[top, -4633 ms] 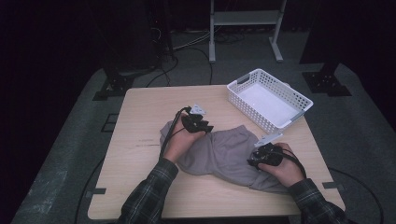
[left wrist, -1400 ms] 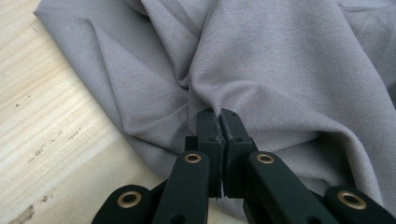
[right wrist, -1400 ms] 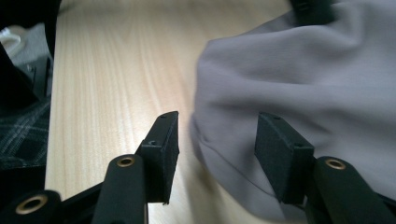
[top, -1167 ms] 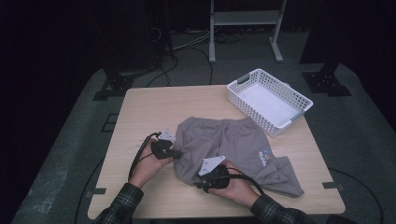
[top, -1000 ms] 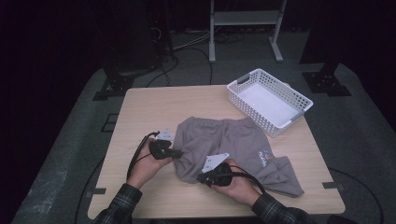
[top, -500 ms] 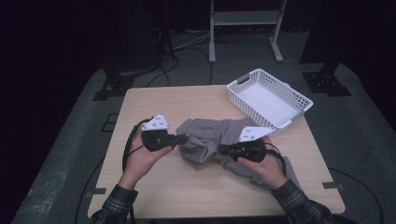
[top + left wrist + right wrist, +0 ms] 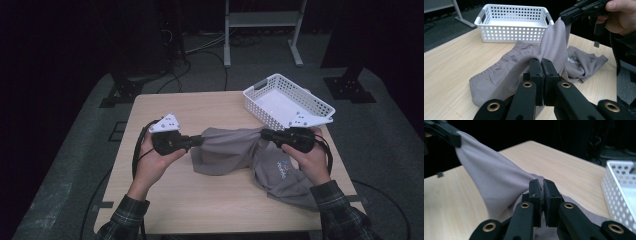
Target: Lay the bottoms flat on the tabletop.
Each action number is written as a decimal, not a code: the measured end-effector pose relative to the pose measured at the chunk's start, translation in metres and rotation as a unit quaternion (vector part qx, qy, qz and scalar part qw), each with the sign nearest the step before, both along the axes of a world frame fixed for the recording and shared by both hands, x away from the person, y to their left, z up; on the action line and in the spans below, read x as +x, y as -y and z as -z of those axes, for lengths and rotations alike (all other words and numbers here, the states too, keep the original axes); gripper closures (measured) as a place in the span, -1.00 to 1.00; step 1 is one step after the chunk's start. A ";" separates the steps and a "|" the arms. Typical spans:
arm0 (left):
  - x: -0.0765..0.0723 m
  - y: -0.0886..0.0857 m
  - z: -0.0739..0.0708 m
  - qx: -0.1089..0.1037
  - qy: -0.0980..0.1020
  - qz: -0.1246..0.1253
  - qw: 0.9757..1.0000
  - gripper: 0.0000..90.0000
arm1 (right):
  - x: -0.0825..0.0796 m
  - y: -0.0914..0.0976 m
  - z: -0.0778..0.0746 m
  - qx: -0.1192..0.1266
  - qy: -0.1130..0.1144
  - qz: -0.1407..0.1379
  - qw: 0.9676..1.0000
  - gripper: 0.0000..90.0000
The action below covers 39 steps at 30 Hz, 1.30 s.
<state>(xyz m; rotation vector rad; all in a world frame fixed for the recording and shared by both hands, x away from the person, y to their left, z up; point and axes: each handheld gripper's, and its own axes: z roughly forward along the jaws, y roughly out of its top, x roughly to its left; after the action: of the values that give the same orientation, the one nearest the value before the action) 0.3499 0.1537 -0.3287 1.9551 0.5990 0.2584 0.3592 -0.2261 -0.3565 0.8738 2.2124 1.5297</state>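
Shirt stretched crosswise between both grippers

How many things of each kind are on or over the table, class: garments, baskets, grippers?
Garments: 1, grey shorts
Baskets: 1, white basket
Grippers: 2, left gripper and right gripper, both clamped on the shorts
Total: 4

Bare light-wood bench lay open at the frame's left and bottom; the white perforated plastic basket blocked the upper right.
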 end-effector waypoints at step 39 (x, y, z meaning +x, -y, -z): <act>0.057 -0.009 0.100 0.106 -0.058 -0.089 0.989 0.37 | 0.040 -0.015 0.066 -0.126 -0.059 0.050 0.989 0.26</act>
<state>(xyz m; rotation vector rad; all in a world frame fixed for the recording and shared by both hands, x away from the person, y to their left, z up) 0.4069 0.1623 -0.4284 2.1341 0.8539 0.3329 0.3991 -0.2110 -0.4228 0.9979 2.3407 1.1490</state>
